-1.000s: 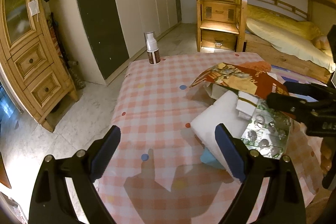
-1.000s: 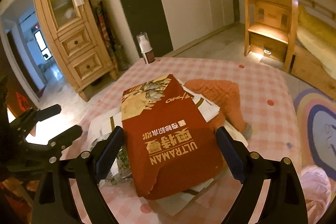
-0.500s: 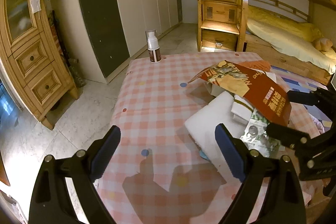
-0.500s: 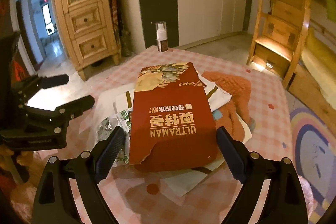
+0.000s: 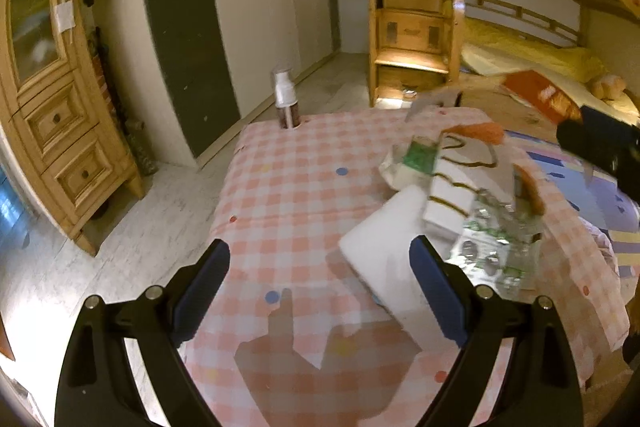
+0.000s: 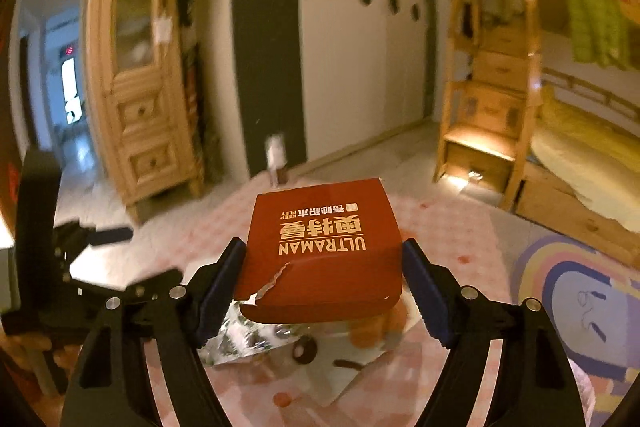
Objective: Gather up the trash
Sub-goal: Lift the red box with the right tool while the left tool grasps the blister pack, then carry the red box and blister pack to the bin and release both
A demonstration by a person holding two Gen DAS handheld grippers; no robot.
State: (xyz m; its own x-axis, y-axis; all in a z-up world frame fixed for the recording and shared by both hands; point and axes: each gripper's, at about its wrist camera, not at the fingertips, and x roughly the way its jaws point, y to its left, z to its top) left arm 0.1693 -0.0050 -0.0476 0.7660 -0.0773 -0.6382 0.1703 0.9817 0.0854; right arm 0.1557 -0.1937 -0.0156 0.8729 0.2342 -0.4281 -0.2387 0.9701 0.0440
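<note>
While the left gripper [image 5: 318,281] gapes empty, the right gripper [image 6: 323,283] clamps the red box [image 6: 324,247].

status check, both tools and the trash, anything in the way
Right tool just closed on red Ultraman box, lifted off pile. Left tool open, empty, over table. Foam slab, wrappers remain.

My left wrist view looks steeply down over the bench [image 5: 304,187]; my right sits closer and flatter. Both share the spray bottle [image 5: 285,99] and wardrobe [image 6: 360,47].
</note>
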